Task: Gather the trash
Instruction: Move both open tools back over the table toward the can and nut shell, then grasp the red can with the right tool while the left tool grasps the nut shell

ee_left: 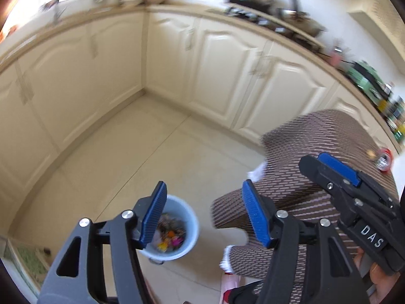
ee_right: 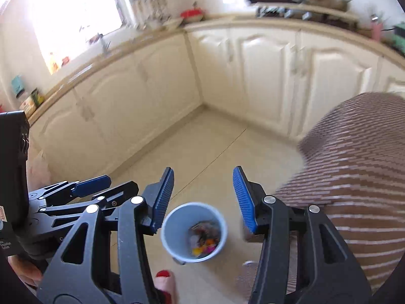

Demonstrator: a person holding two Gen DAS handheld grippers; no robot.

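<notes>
Cream cabinets meet at corner; tiled floor; cluttered countertop, blurred; red item, maybe pot.

**Bright daylight, motion blur and fisheye bending in both views**

Strong daylight is pouring in from a window at the upper left, blowing out to pure white and washing the wall beside it. The cream cabinets and countertop clutter are smearing with motion blur. Straight counter edges are bowing into curves, and dark vignetting is cutting off the corners. Shadows on the floor are staying soft and faint.
</notes>
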